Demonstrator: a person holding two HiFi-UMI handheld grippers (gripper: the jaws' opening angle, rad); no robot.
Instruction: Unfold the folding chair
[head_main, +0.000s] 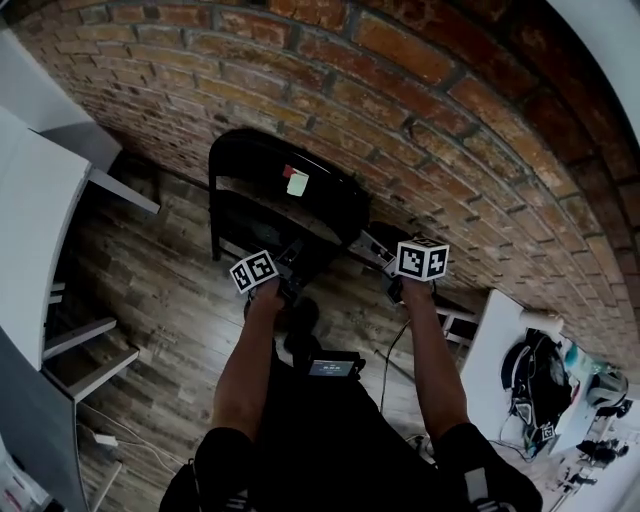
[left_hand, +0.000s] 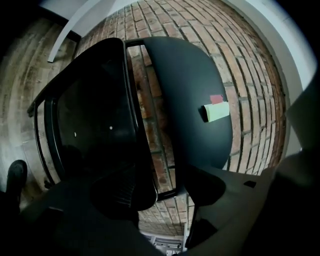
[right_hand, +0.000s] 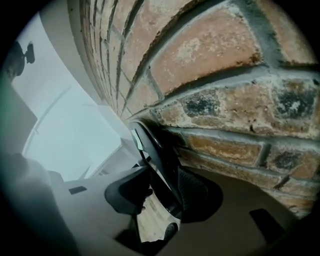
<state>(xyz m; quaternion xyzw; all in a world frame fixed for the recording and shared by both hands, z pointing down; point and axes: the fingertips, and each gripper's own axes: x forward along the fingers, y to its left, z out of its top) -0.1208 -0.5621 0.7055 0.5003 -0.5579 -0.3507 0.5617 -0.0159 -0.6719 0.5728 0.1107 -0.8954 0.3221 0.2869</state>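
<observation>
A black folding chair leans folded against the brick wall, with a green and red sticker on its backrest. My left gripper is at its lower left edge and my right gripper at its lower right edge. In the left gripper view the seat panel stands left of the backrest. The left gripper is open, with the lower frame bar between its jaws. In the right gripper view the chair's thin black edge runs between the open jaws of the right gripper, close to the right pad.
The brick wall stands right behind the chair. A white table is at the left, and a white desk with dark gear is at the right. A power strip and cables lie near the wall. My shoe rests on the wooden floor.
</observation>
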